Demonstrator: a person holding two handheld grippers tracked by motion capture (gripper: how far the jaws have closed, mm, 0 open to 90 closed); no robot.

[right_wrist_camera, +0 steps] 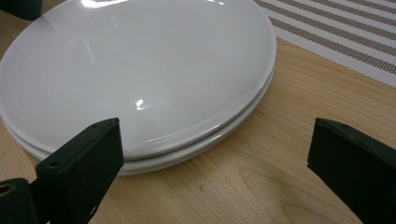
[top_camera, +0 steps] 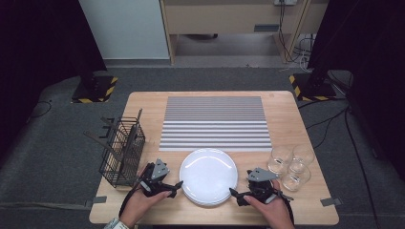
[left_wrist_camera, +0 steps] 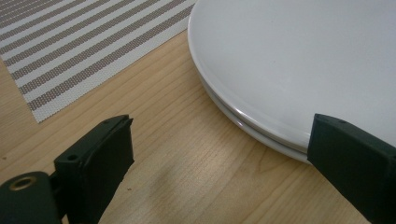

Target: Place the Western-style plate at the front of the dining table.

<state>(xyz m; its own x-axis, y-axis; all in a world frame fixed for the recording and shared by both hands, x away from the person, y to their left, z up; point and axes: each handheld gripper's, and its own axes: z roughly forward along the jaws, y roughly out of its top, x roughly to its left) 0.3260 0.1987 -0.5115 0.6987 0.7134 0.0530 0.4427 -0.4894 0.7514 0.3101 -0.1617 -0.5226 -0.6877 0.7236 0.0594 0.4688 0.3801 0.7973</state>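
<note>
Two stacked glossy round white plates [top_camera: 208, 175] lie between both grippers' wide-open, empty black fingers [right_wrist_camera: 81, 158].

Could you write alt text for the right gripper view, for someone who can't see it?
Two stacked white plates lie on a wooden table, with the right gripper's two black jaws wide open at their near rim. A striped placemat lies behind.

In the right gripper view the lower plate [right_wrist_camera: 196, 151] shows only its rim under the top plate [right_wrist_camera: 140, 70]; the mat [right_wrist_camera: 345, 32] runs off the edge.
</note>
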